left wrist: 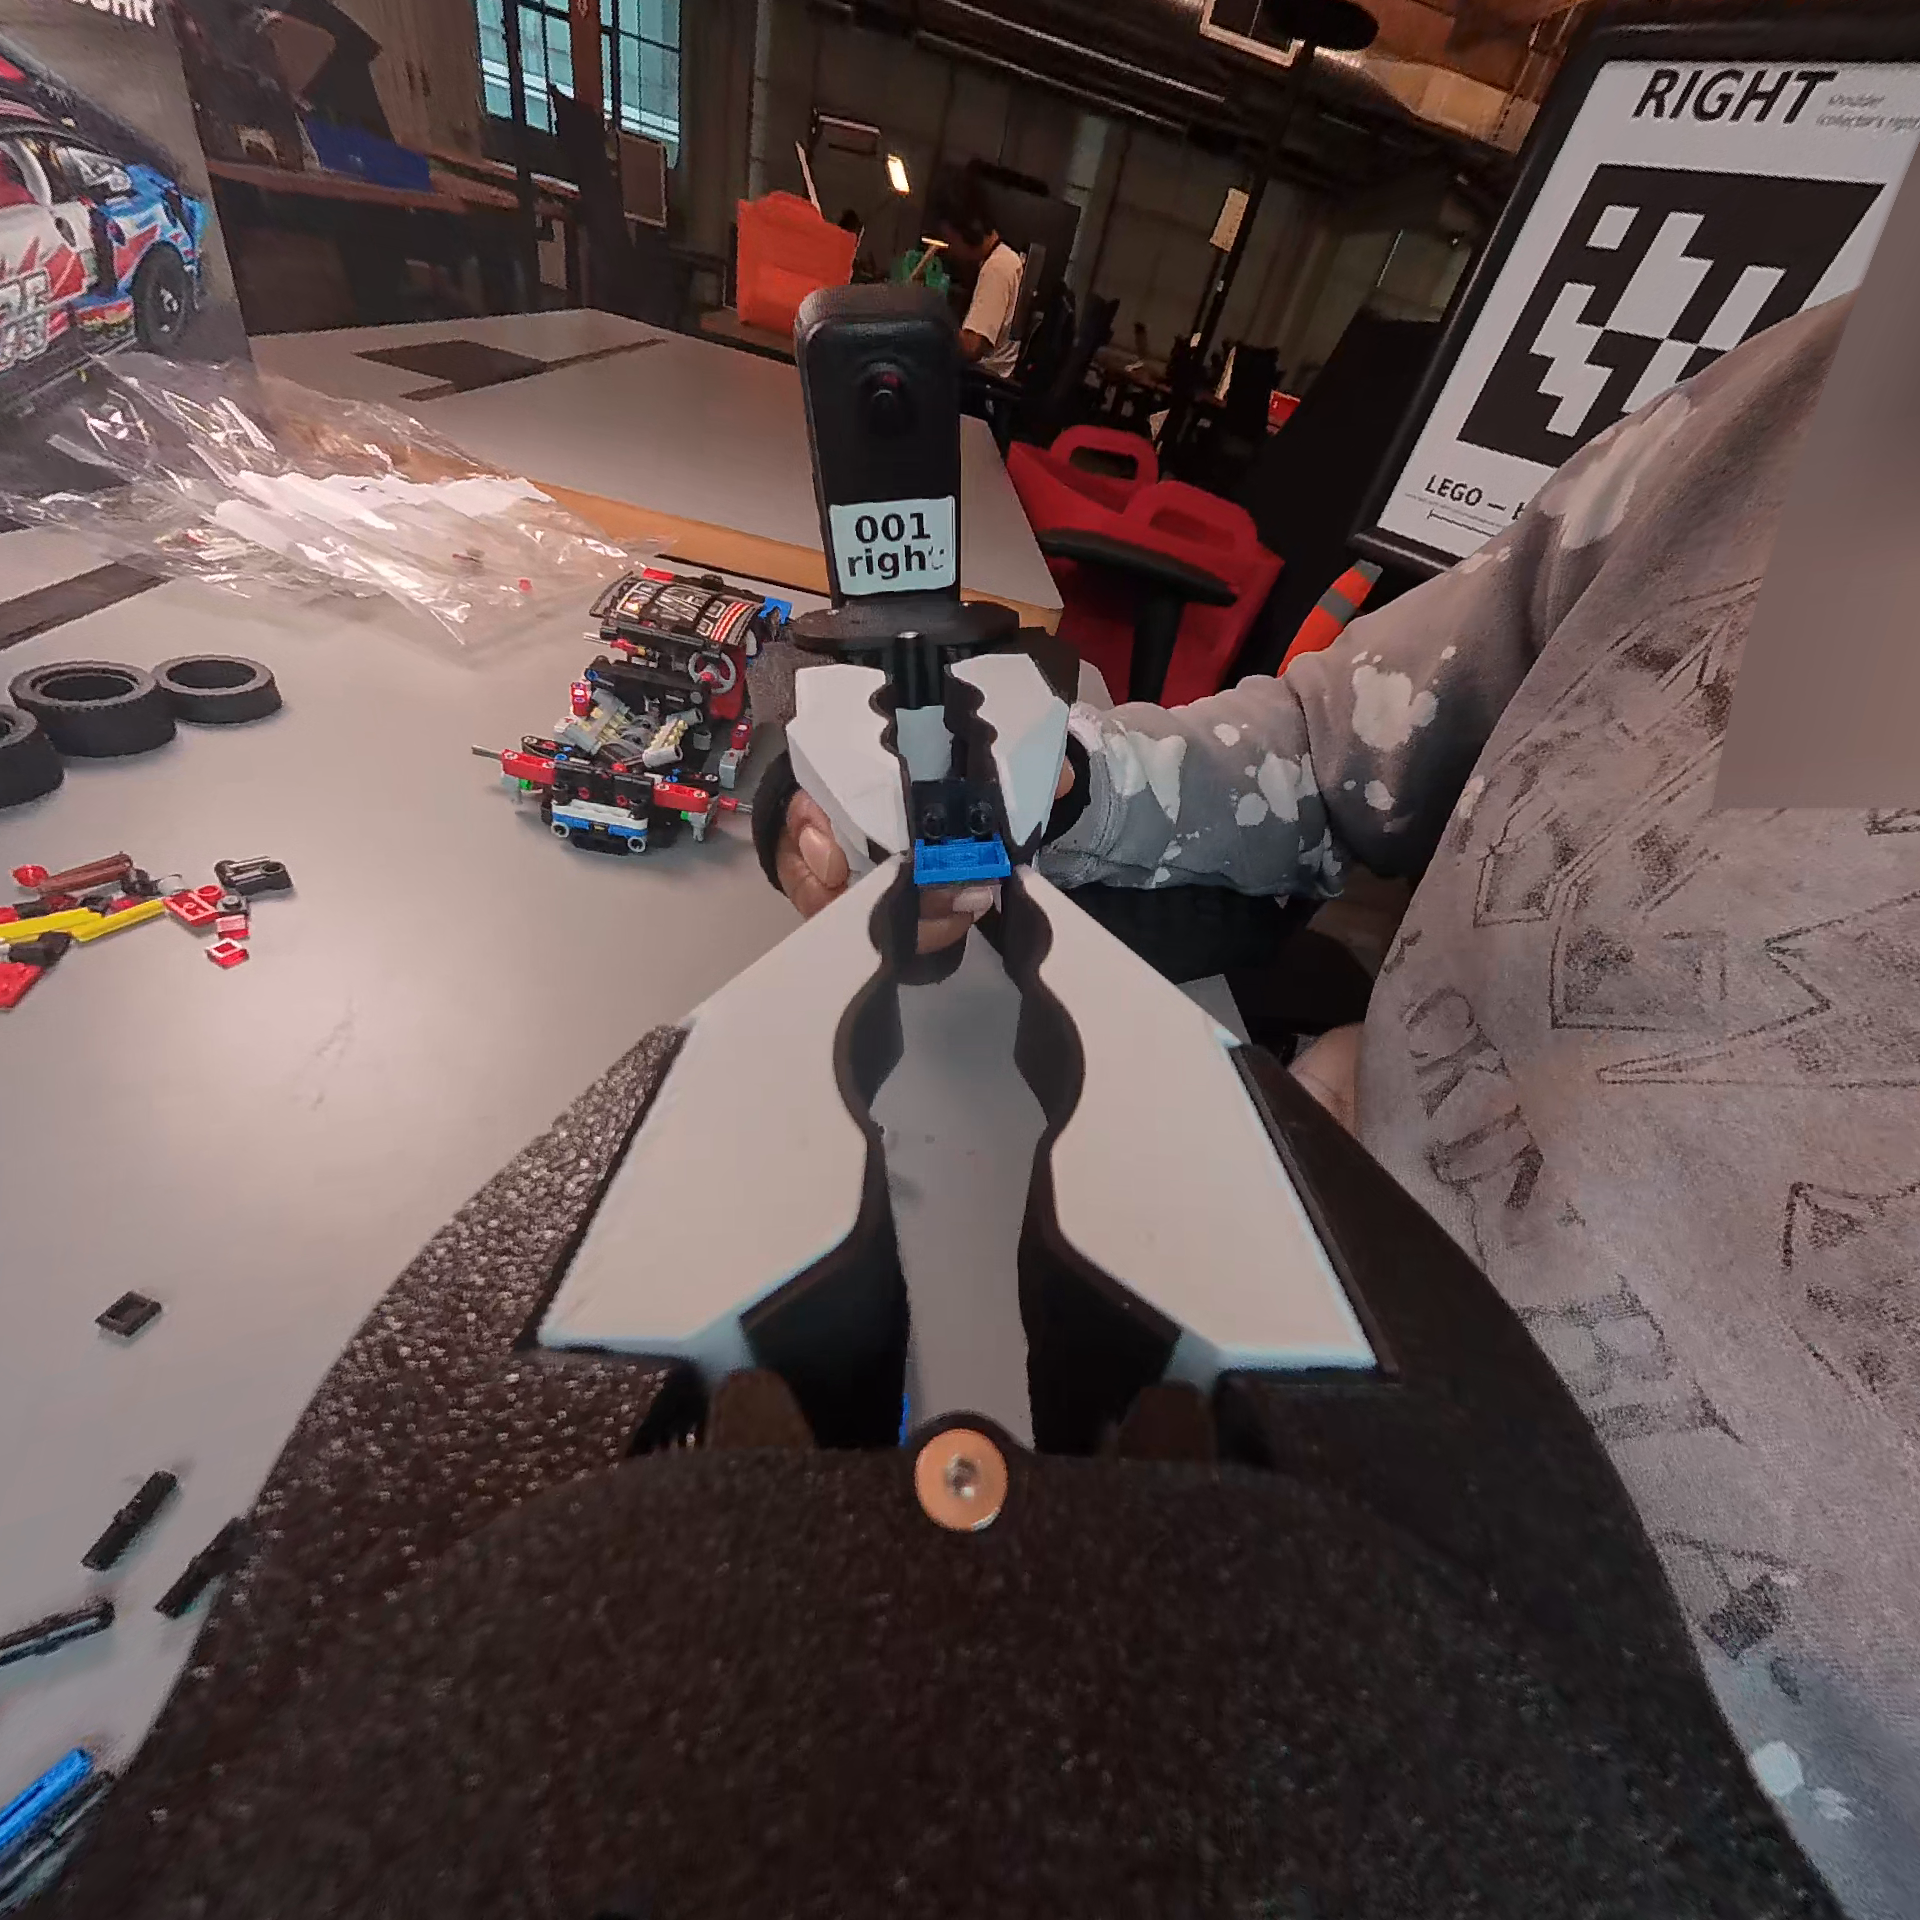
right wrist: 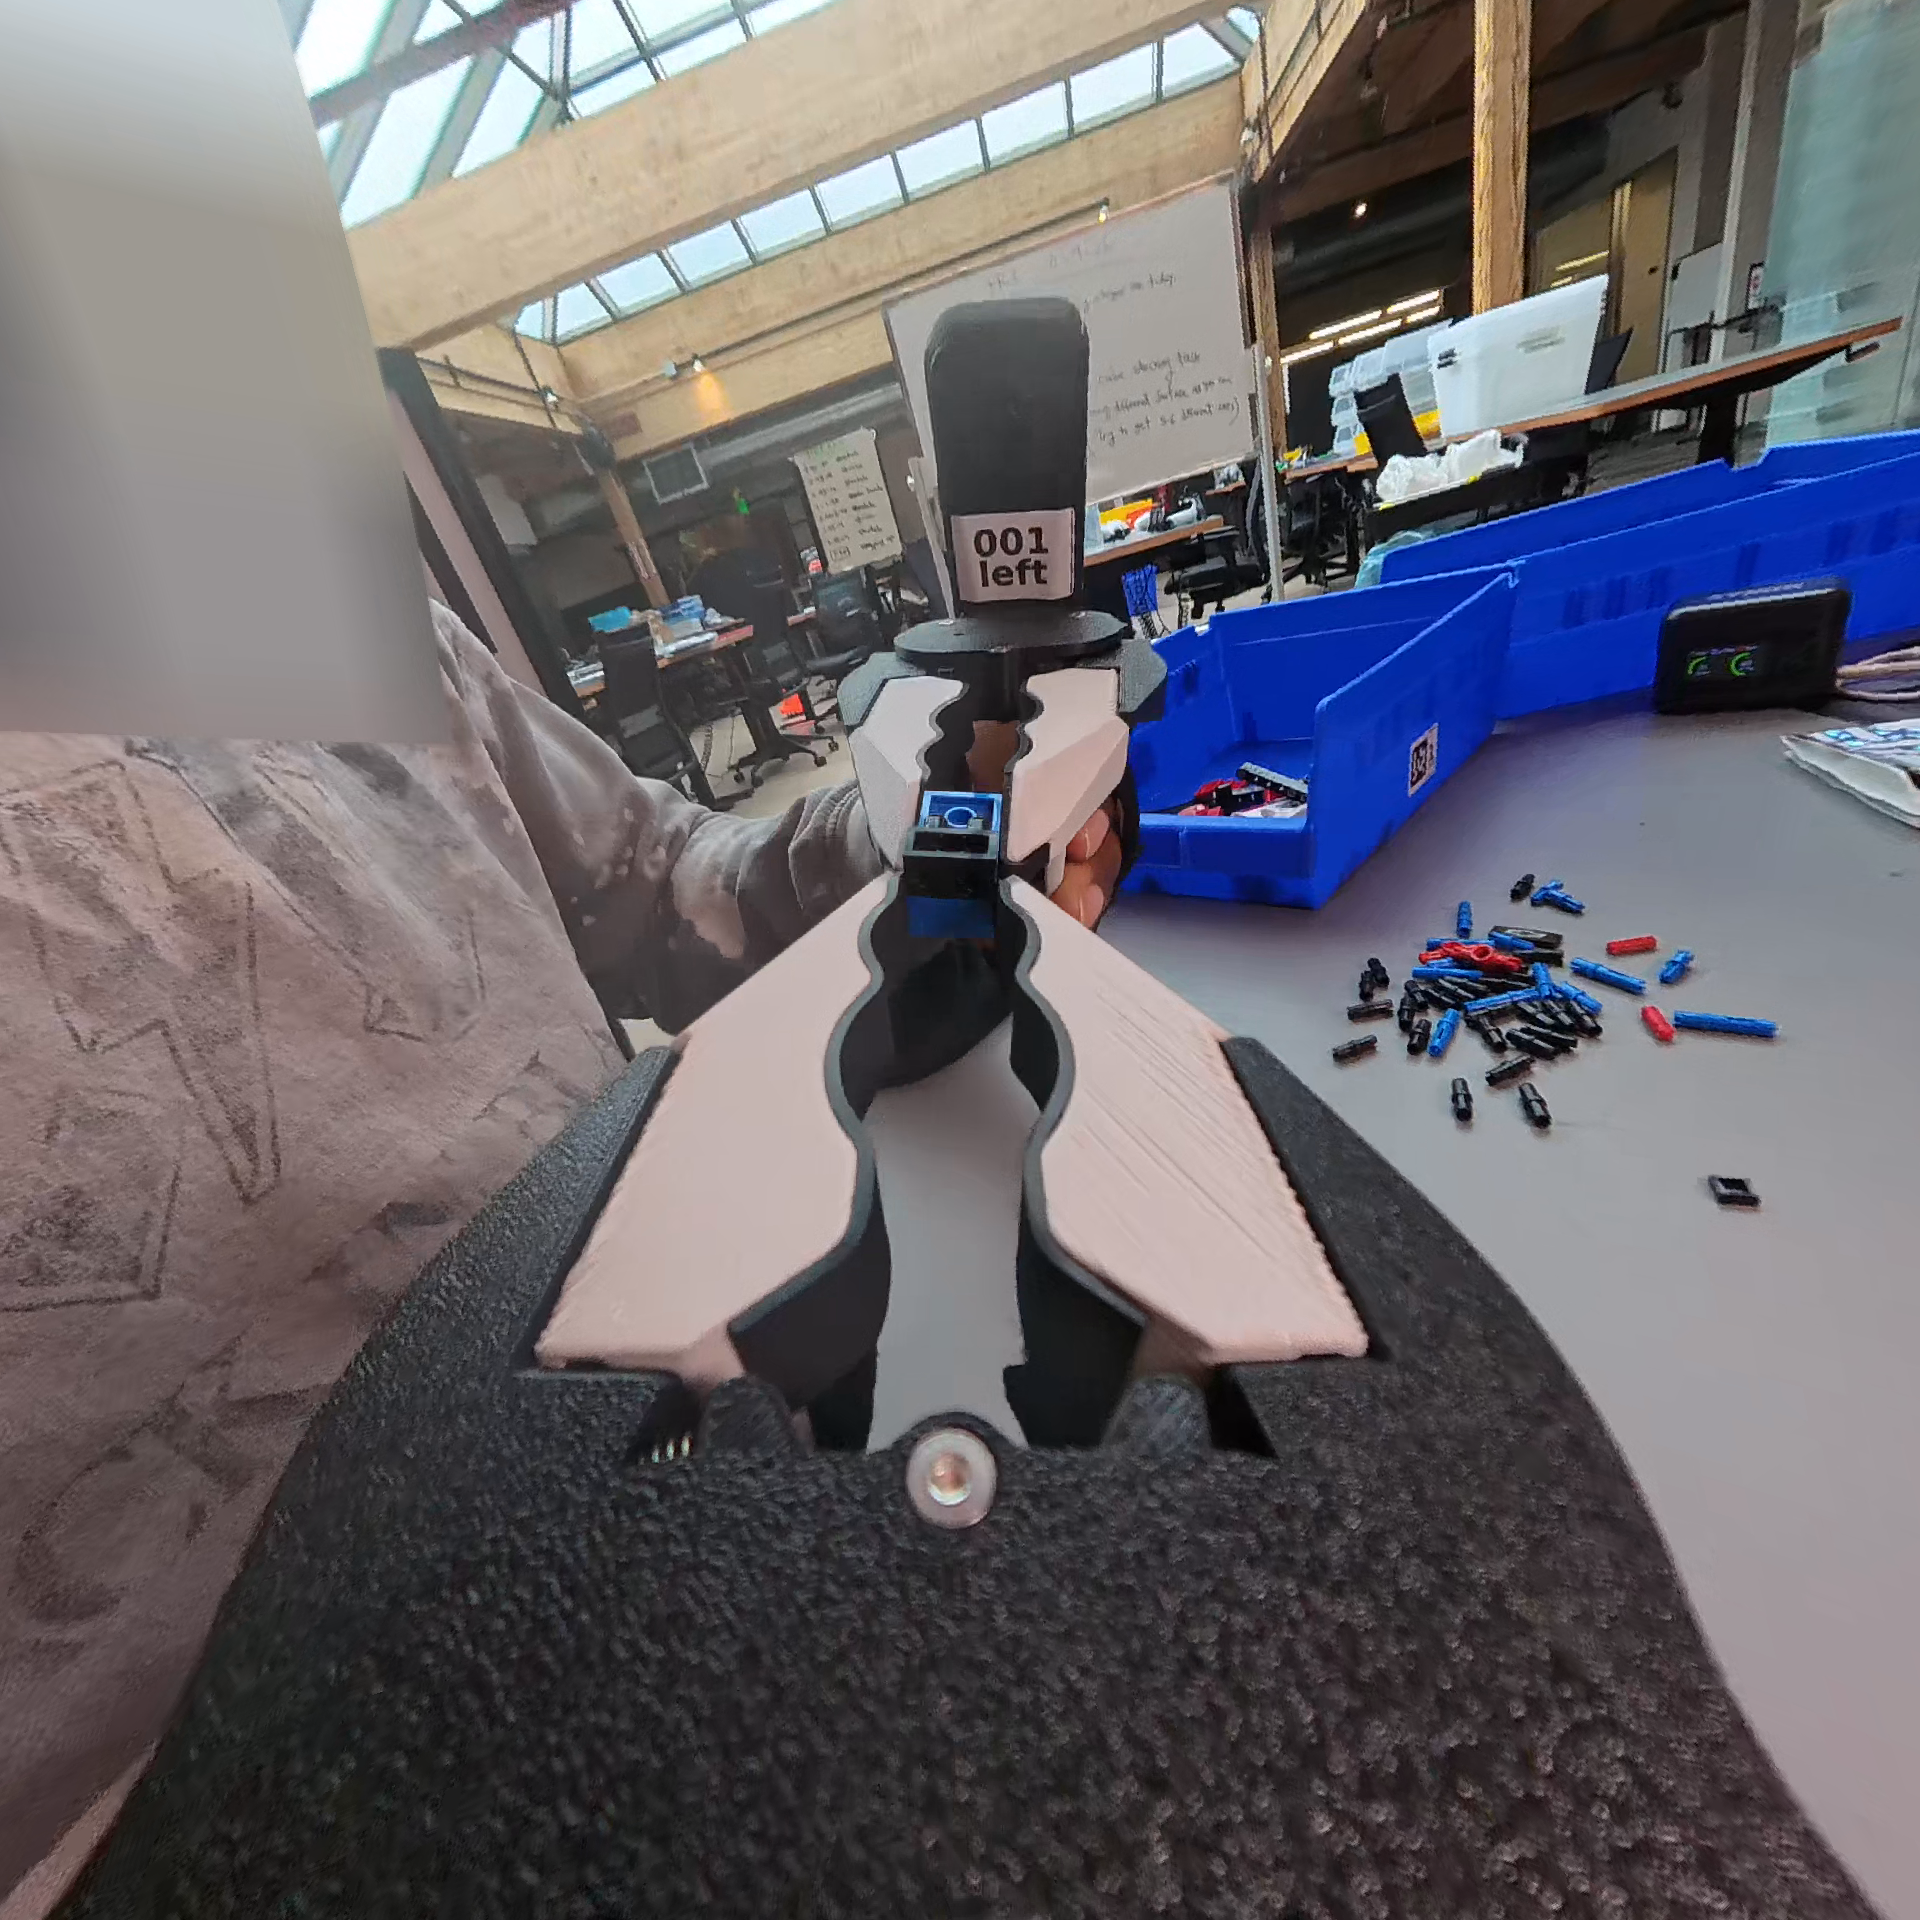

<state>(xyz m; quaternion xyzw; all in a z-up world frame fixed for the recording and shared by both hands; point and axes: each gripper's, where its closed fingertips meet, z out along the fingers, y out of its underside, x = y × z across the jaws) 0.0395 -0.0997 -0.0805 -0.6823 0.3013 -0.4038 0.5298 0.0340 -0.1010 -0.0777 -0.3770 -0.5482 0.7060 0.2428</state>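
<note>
blue plate (left wrist: 962, 861): small, flat, held in the air between the tips of both grippers
black brick (left wrist: 957, 818): small, joined to the blue plate

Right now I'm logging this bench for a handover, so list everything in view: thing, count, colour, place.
Blue plate: one, blue, at left gripper's tips.
Black brick: one, black, in right gripper's tips, meeting the plate.
Car model: one, red-black, mid table.
Tyres: at least three, black, left.
Loose pieces: several, red-yellow-black, left.
Plastic bags: clear, behind model.
Pins: many, black-blue-red, right.
Bins: blue, far right.
Left gripper: shut on plate.
Right gripper: shut on brick.
</note>
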